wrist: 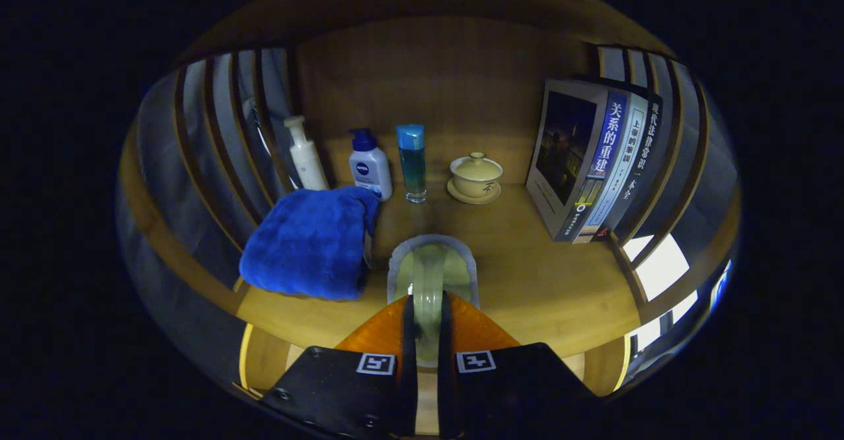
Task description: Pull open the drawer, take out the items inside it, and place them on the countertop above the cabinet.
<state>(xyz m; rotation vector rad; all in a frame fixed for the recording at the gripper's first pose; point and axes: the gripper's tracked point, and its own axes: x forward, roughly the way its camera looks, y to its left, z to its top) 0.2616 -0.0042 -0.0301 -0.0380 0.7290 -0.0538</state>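
gripper (427, 321): fingers nearly together, pinching handle of pale green scoop, one finger on each side
scoop (432, 270): held edge-on between fingers, grey-rimmed bowl end just ahead of tips, over countertop; cannot tell if touching it
countertop (541, 275): wood, under and ahead of fingers, front edge close to gripper
towel (310, 242): blue, folded, on countertop left of scoop, near front edge
books (597, 163): upright row, right of scoop, leaning against slatted side
white bottle (370, 166): blue pump, just behind towel
clear bottle (412, 161): blue cap, bluish liquid, just right of white bottle
pump bottle (306, 155): cream, far left beside slats, behind towel
lidded cup (475, 176): cream, on saucer, right of clear bottle, near back panel
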